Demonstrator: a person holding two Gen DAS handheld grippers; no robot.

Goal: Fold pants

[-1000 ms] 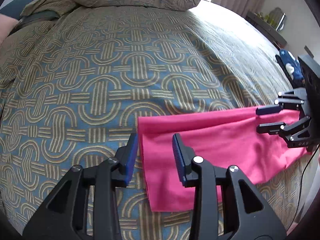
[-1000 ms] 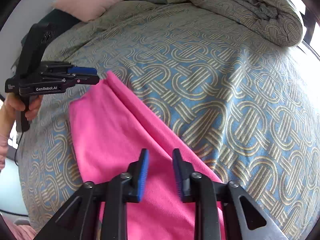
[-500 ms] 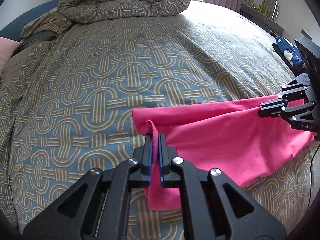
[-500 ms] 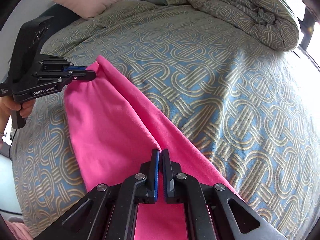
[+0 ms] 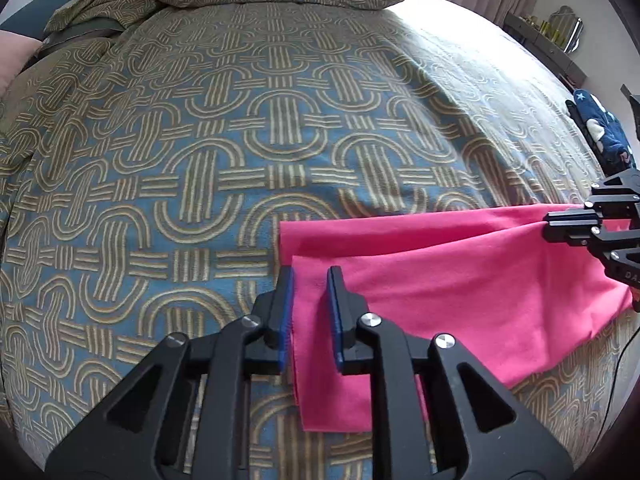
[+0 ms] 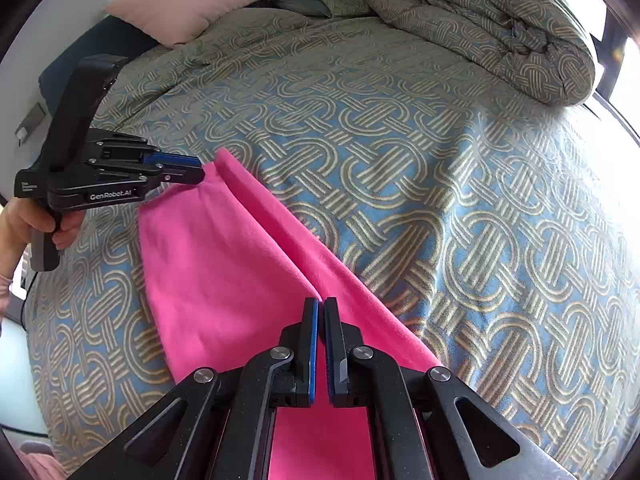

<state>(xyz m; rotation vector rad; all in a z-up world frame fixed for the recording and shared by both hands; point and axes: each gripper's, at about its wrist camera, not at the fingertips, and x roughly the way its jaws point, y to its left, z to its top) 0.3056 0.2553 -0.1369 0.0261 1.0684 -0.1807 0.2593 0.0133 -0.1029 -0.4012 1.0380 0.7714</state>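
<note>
The pink pants [image 5: 440, 280] lie folded lengthwise on the patterned bedspread [image 5: 200, 160], with one leg laid over the other. My left gripper [image 5: 310, 276] is open and hangs over the near end of the pants, with the cloth's edge between its fingers but not pinched. In the right wrist view the pants [image 6: 224, 256] run away from me. My right gripper [image 6: 320, 304] is shut on the pants at the fold ridge. The left gripper [image 6: 200, 170] shows there at the far end, and the right gripper [image 5: 550, 220] shows at the right edge of the left wrist view.
A rolled duvet [image 6: 500, 16] lies at the head of the bed beside a pink pillow [image 6: 188, 0]. A dark blue starred garment [image 5: 600, 128] lies at the bed's right edge. A shelf [image 5: 552, 40] stands beyond it. A hand [image 6: 36, 220] holds the left gripper.
My left gripper closed on the pants' end half a second ago and has now opened and let the cloth drop flat. My right gripper closed on the pants and stays shut.
</note>
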